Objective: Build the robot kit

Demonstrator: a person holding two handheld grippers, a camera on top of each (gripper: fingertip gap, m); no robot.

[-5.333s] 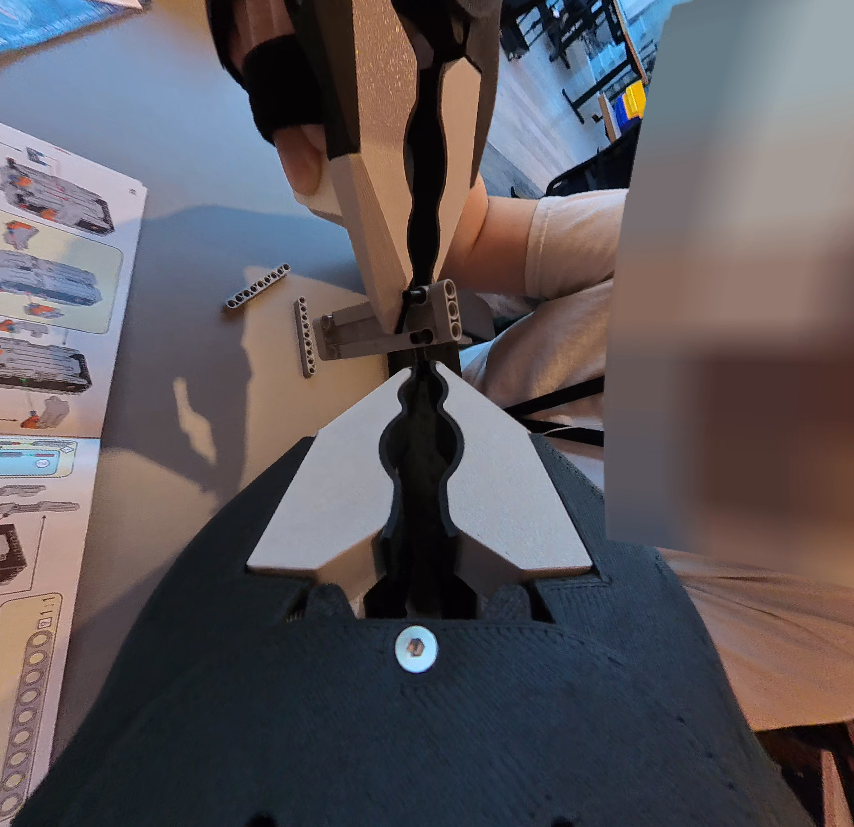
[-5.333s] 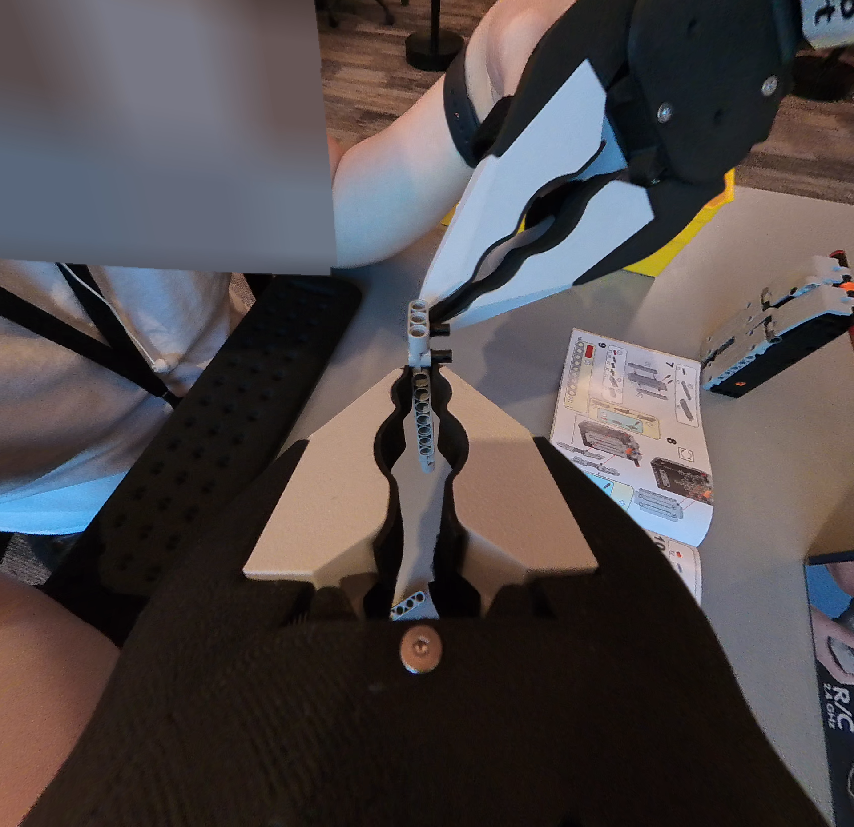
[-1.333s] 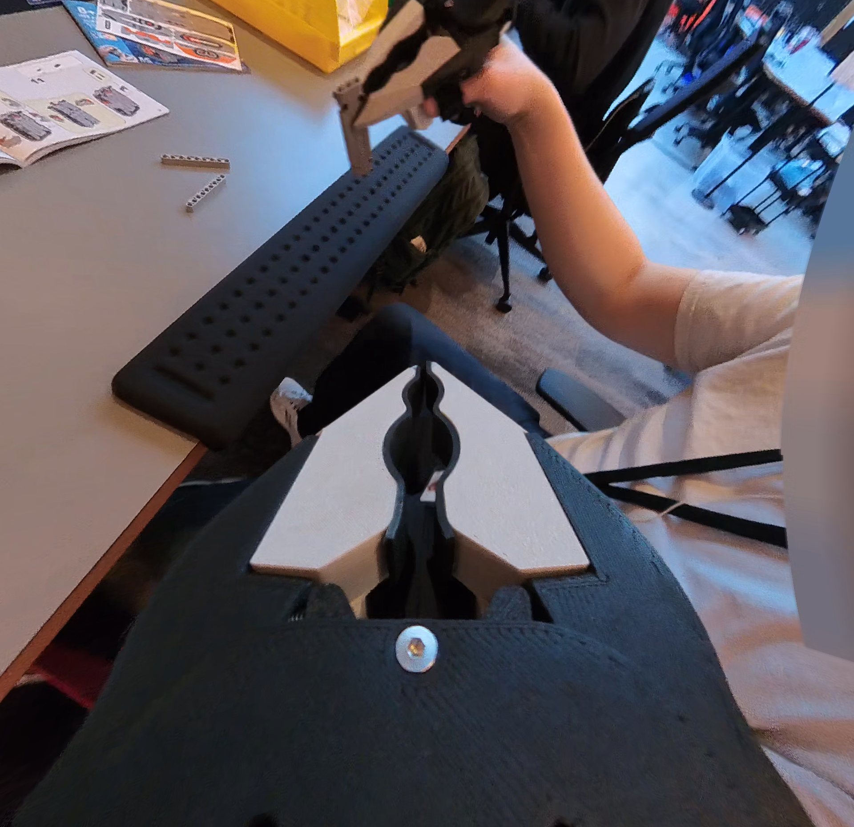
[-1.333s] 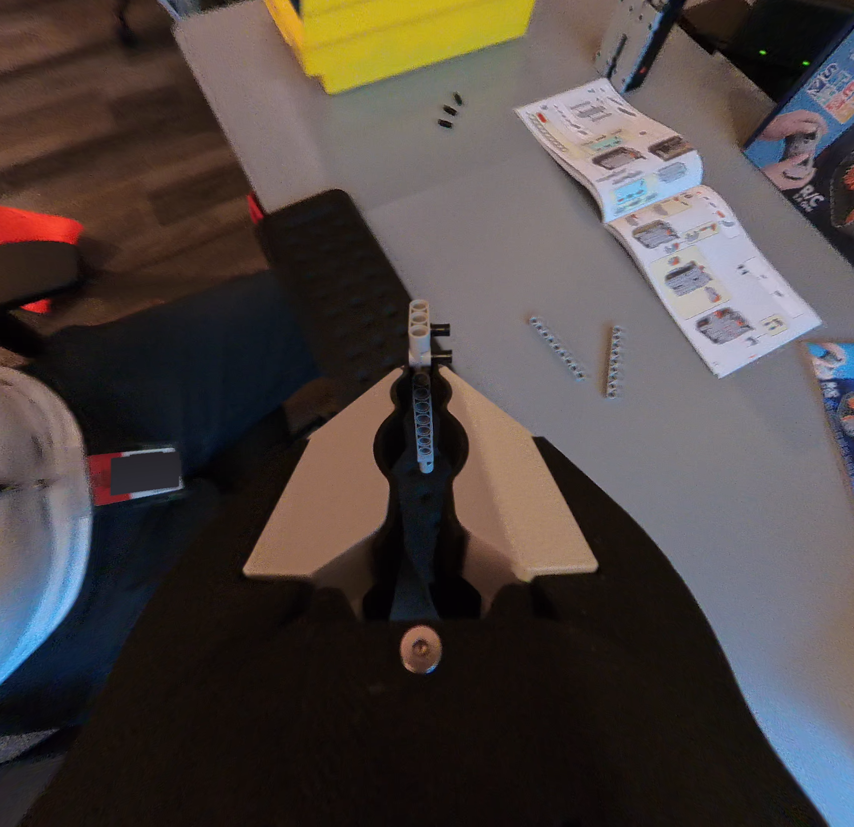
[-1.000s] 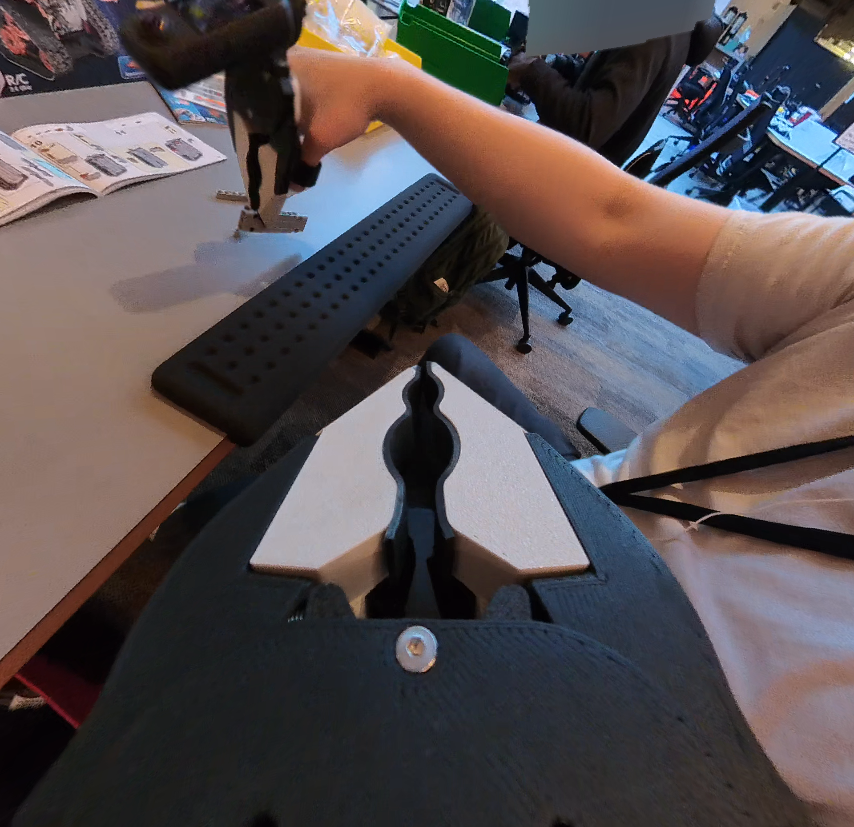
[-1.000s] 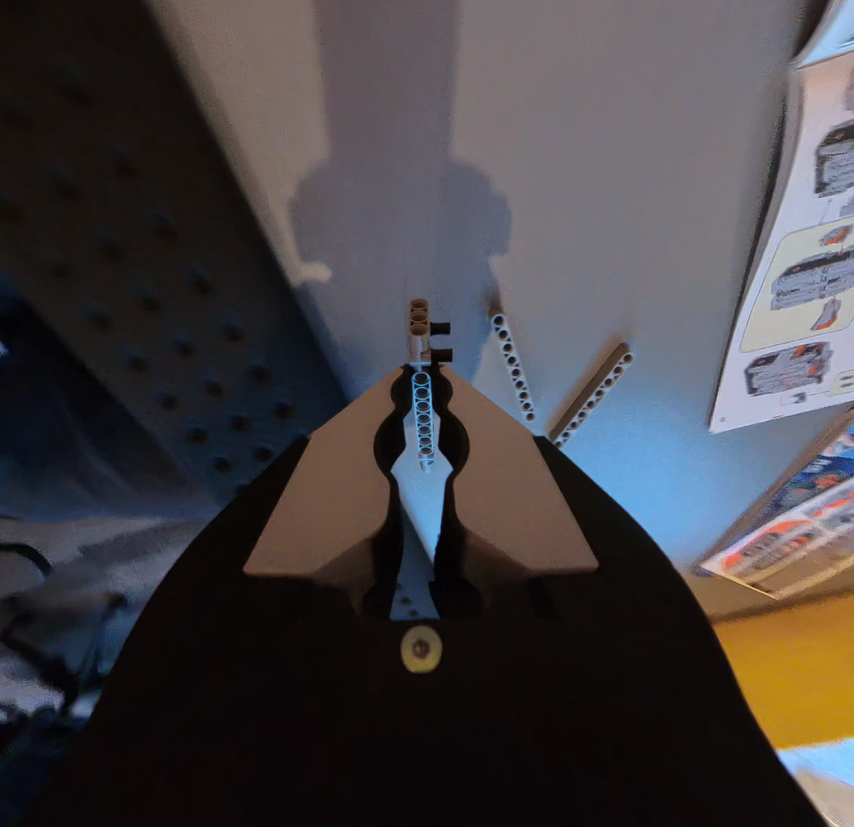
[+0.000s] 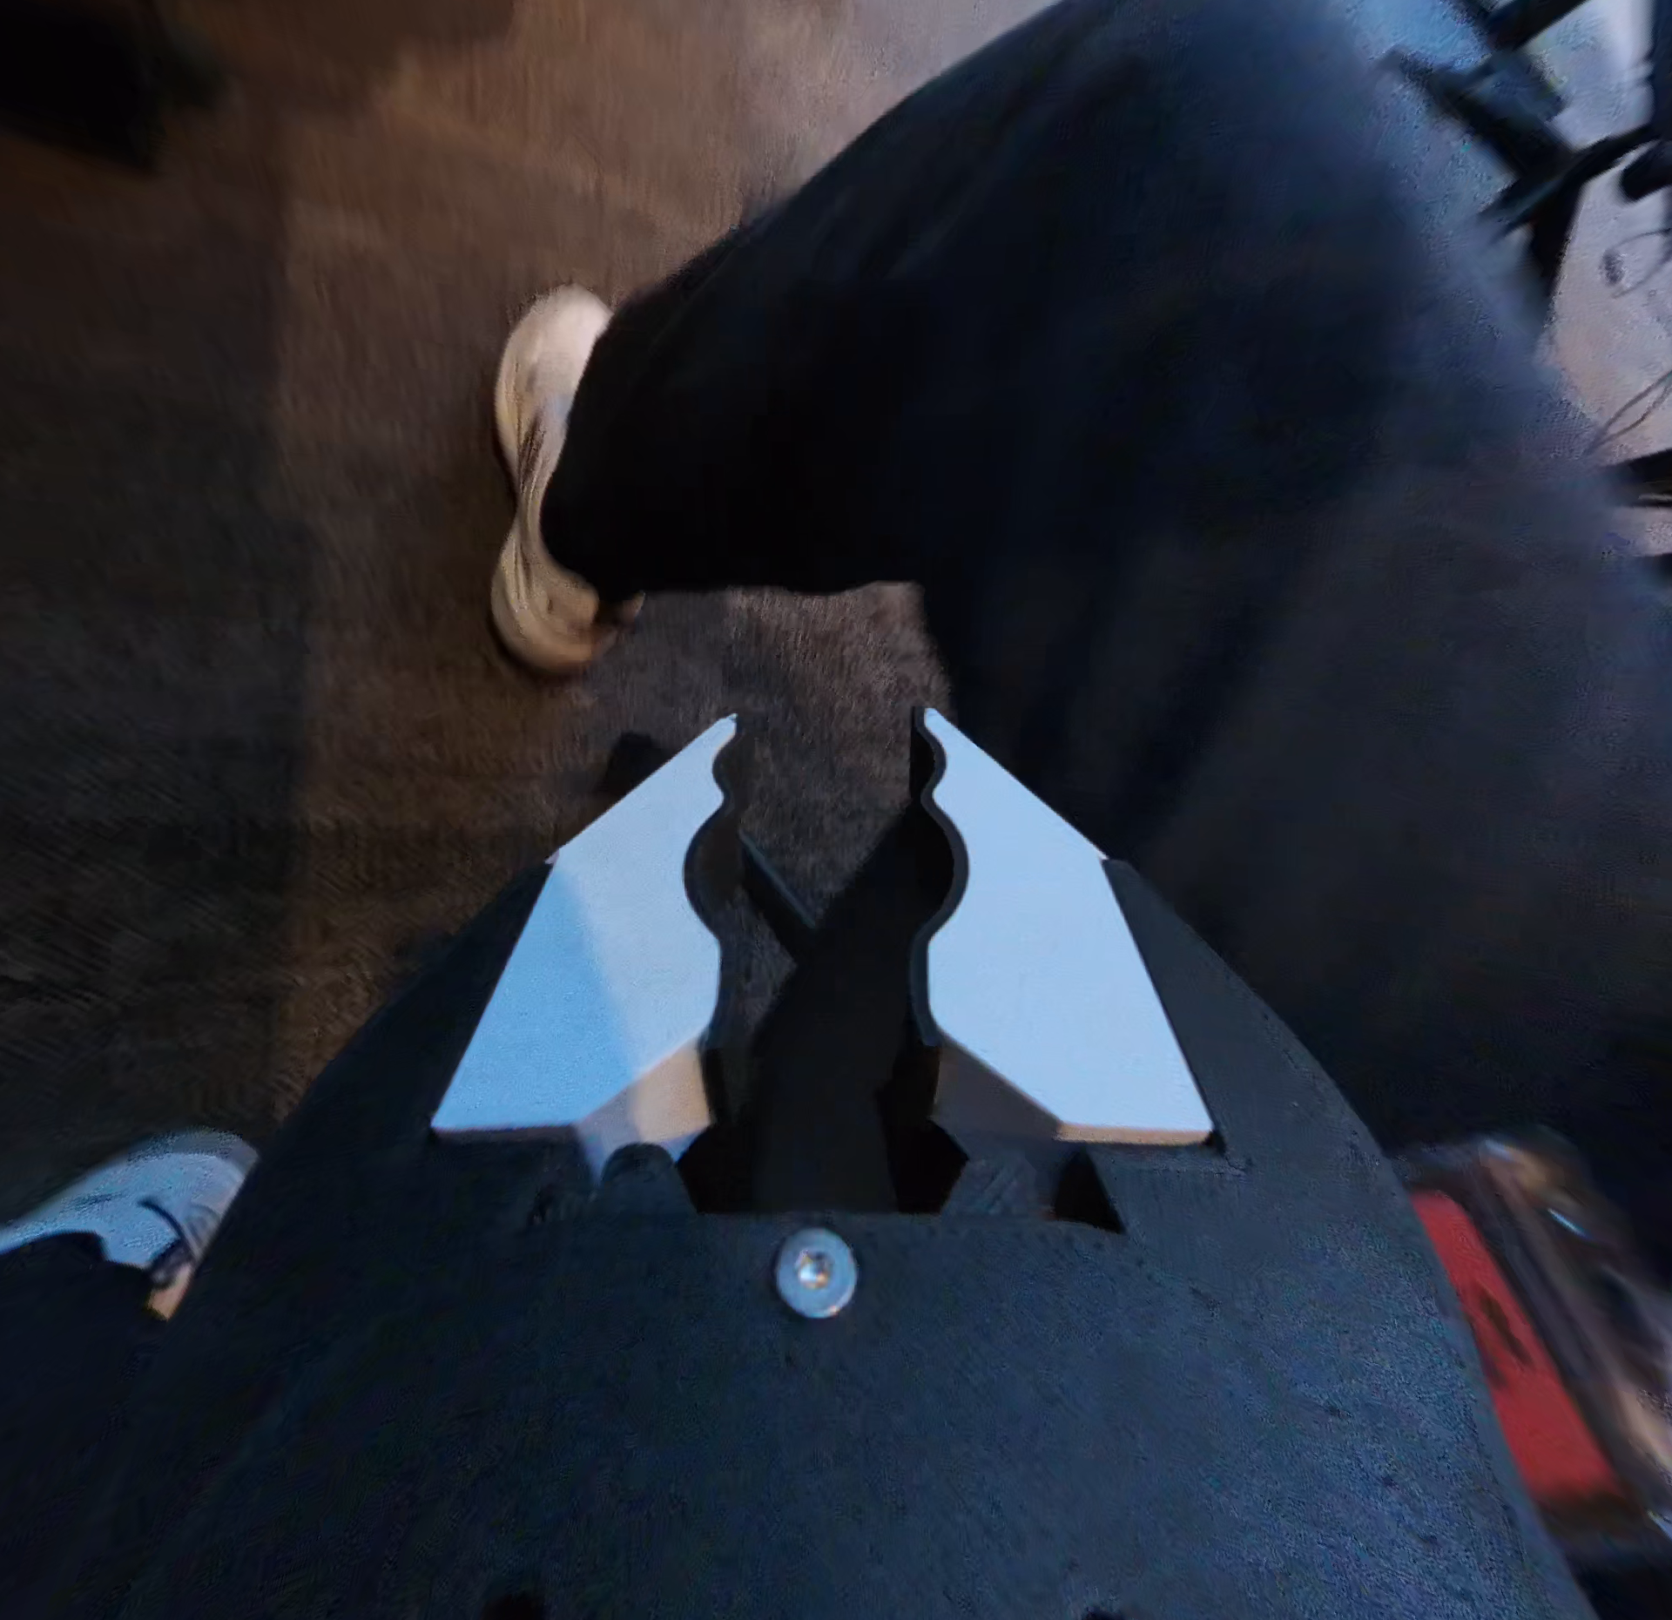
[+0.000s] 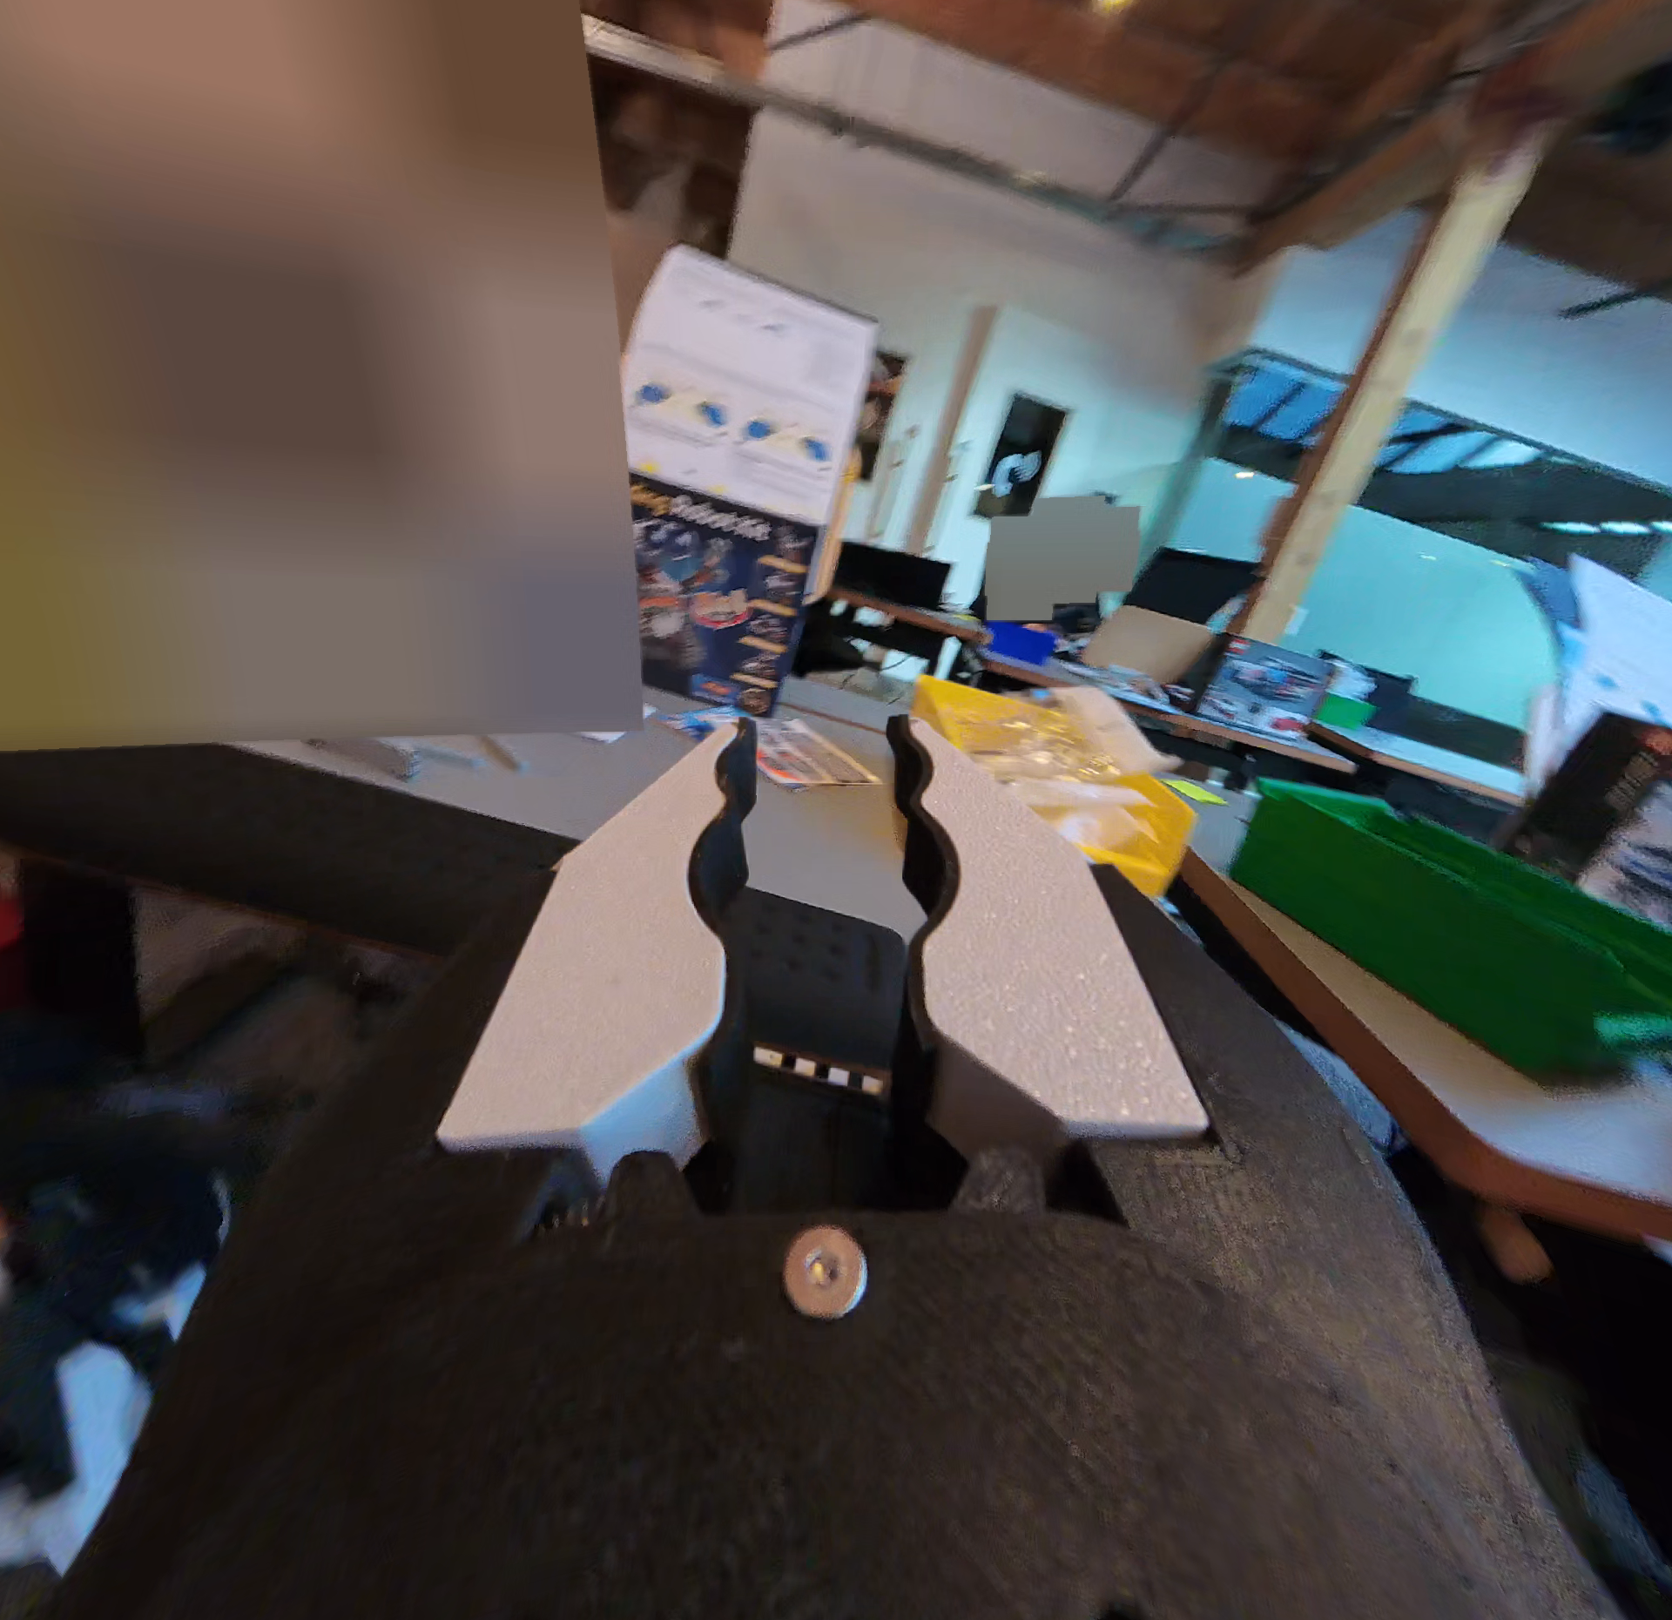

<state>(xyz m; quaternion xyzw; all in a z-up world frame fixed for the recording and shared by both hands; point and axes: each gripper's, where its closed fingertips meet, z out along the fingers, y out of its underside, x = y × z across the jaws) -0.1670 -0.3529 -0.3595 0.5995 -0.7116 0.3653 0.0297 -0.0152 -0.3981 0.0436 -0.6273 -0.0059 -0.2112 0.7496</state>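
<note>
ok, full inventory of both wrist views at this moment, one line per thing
floor: 1, brown-grey, under the left gripper, blurred
yellow bin: 1, yellow, on the grey table beyond the right gripper, clear bags inside
green bin: 1, green, table at right
grey table: 1, grey, ahead of the right gripper
black perforated pad: 1, black, table's near edge, seen between the right gripper's fingers
tall printed box: 1, white and dark blue, upright on the table
booklet: 1, white, flat on the table
shoe: 1, white, on the floor
person's leg: 1, dark trousers
left gripper: 1, open, empty
right gripper: 1, open, empty
</note>
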